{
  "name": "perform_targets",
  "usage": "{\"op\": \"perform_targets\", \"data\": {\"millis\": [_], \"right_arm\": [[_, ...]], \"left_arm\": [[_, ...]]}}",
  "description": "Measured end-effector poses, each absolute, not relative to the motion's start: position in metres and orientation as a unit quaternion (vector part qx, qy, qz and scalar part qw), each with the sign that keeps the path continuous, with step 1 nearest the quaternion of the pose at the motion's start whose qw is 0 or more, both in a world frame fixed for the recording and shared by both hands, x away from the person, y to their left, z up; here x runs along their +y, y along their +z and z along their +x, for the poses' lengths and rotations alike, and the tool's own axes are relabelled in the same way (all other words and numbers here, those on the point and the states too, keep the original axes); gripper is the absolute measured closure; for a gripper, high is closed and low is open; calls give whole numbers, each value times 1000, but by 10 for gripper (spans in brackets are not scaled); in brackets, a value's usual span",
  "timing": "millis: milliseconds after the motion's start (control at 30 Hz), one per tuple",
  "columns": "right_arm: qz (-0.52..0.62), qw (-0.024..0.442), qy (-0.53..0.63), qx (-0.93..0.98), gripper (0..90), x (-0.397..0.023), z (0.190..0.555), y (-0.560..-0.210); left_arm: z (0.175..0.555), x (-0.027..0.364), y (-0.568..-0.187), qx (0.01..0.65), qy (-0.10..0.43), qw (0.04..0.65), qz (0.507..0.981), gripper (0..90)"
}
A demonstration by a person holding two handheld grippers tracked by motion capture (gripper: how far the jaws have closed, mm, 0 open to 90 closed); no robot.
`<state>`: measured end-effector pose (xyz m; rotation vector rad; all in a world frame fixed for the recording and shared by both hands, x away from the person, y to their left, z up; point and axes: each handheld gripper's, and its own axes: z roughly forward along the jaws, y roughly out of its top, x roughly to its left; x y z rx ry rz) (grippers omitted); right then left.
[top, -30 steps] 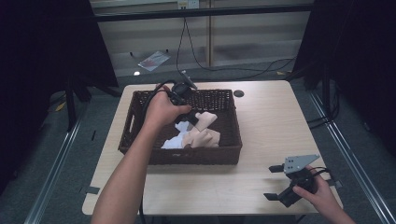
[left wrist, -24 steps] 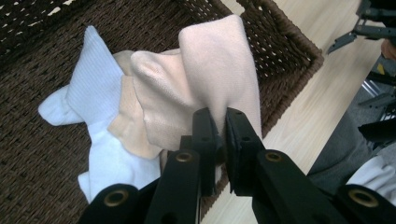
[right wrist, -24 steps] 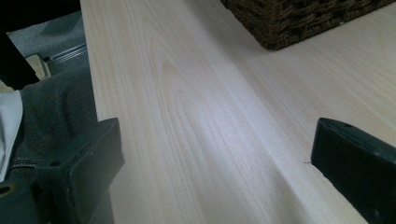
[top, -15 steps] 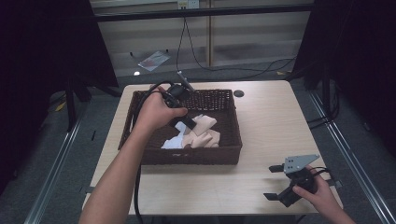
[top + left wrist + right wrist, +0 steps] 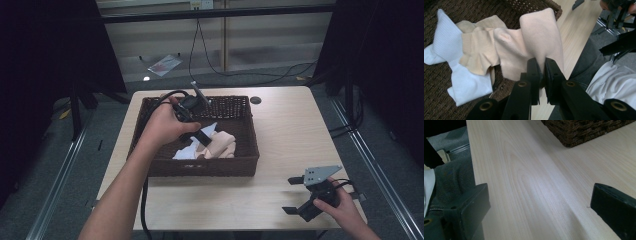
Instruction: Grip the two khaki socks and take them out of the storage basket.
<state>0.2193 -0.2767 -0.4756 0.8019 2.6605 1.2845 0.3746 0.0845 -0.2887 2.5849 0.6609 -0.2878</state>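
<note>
A dark wicker basket [image 5: 150,117] sits on the light wooden table and holds beige and white socks. My left gripper [image 5: 204,137] hangs inside the basket, shut on a beige sock [image 5: 220,146]. In the left gripper view the jaws pinch a fold of that beige sock [image 5: 541,37], lifted a little above a darker beige sock [image 5: 477,52] and a white sock [image 5: 445,42]. My right gripper [image 5: 295,196] rests near the table's front right corner, jaws wide open with bare wood between them. The right gripper view has the basket's corner [image 5: 584,132] at the top.
A small dark disc [image 5: 256,100] lies on the table behind the basket. Cables run across the floor beyond the table. A metal rail [image 5: 372,170] runs along the floor at the right, and dark curtains stand on both sides.
My left hand has shifted left and up inside the basket, drawing the beige sock with it. The right gripper has stayed in place.
</note>
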Motion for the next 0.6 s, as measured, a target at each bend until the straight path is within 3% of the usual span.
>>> {"op": "perform_targets", "data": {"millis": [600], "right_arm": [[264, 45, 416, 869, 22, -276, 220, -476]], "left_arm": [[356, 77, -299, 210, -118, 228, 944, 834]]}}
